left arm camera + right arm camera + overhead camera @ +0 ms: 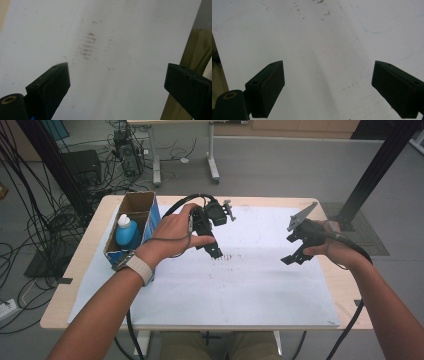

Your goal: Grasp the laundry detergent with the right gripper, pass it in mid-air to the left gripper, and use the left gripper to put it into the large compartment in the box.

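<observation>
My left gripper [216, 251] hangs over the middle of a white mat [260, 285], just above a patch of reddish-brown marks [231, 257]. Its jaws stand wide apart with nothing between them, and those marks [87, 45] lie straight ahead of the left gripper [117, 82]. My right gripper [292, 259] hovers over the mat's right part, tilted down. In the right gripper view the right gripper [328, 86] is open over bare mat [319, 50], empty. A blue bottle [126, 231] with a white cap stands in a cardboard box [141, 202] at the table's left.
The wooden table [85, 245] shows around the mat. Cables [30, 225] and equipment lie on the floor beyond the left and far edges. A black post base [350, 220] stands by the far right corner. A faint blue line [387, 28] crosses the mat.
</observation>
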Tool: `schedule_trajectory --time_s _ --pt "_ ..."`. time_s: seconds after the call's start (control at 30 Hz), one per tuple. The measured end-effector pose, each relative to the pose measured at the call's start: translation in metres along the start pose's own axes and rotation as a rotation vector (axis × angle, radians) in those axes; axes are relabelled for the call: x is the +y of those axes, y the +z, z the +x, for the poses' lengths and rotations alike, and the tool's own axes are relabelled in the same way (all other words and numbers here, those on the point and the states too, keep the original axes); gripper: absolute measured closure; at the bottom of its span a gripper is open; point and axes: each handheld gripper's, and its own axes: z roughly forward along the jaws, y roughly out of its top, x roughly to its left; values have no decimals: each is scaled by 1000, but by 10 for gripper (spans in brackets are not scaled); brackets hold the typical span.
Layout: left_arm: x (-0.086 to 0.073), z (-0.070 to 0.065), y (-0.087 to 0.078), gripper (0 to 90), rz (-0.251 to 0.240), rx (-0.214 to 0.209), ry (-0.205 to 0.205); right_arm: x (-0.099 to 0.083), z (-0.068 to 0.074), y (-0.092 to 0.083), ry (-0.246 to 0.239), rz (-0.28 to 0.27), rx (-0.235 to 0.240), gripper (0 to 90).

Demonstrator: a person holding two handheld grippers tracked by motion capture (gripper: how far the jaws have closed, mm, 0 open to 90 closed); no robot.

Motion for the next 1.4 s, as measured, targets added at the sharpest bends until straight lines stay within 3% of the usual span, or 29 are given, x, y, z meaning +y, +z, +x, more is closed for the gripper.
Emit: schedule_trajectory --time_s 0.3,0.63,1.1,1.4 --pt "3 -5 12 79 19 -11 15 1 -1 0 1 -6 -1 112" --pt "-2 -3 14 80 5 -21 0 3 -1 2 -1 -3 -1 111" --pt "-7 0 11 80 0 0 -18 2 1 3 1 -2 -2 109" --pt "-5 -1 14 80 11 -1 -12 0 2 2 3 -5 -3 108"
